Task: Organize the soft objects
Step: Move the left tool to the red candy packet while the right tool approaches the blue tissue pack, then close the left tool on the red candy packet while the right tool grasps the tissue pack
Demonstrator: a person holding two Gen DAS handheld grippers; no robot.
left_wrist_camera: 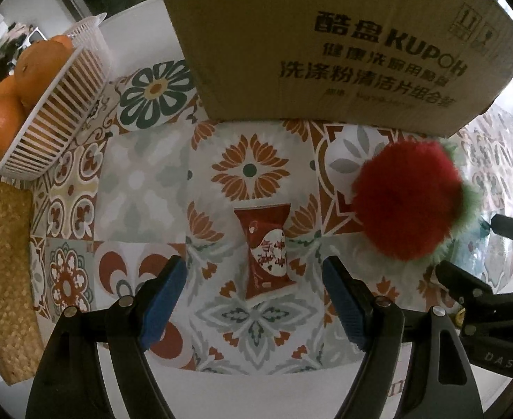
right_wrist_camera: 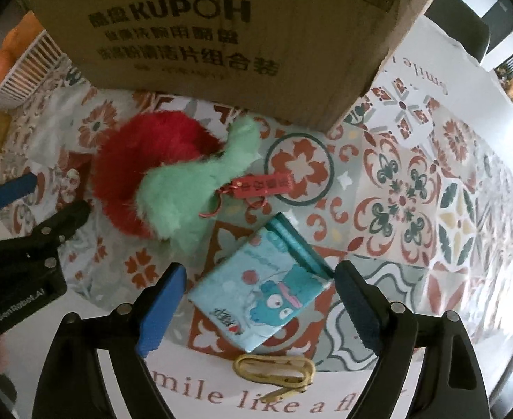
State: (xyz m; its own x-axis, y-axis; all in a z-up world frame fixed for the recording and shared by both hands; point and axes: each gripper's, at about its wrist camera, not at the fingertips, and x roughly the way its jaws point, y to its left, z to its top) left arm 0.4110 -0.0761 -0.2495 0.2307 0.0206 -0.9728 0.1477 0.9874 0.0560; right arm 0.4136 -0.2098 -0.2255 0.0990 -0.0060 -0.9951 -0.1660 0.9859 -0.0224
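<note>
A small red-and-white snack packet (left_wrist_camera: 266,252) lies flat on the patterned tablecloth, and my left gripper (left_wrist_camera: 254,300) hangs open above it, blue pads well apart on either side. A fluffy red plush with green leaves (left_wrist_camera: 408,202) sits to its right, also seen as the plush (right_wrist_camera: 158,174) with a red tag (right_wrist_camera: 263,185). In the right wrist view a light-blue tissue pack (right_wrist_camera: 261,295) with a cartoon figure lies between the pads of my open right gripper (right_wrist_camera: 256,309), untouched. The right gripper's black body (left_wrist_camera: 480,300) shows at the left view's edge.
A large cardboard box (left_wrist_camera: 326,42) stands at the back, close behind the plush. A white basket (left_wrist_camera: 57,111) of oranges sits at the far left beside a woven mat (left_wrist_camera: 5,272). A yellow rubber band (right_wrist_camera: 274,370) lies near the table's front edge.
</note>
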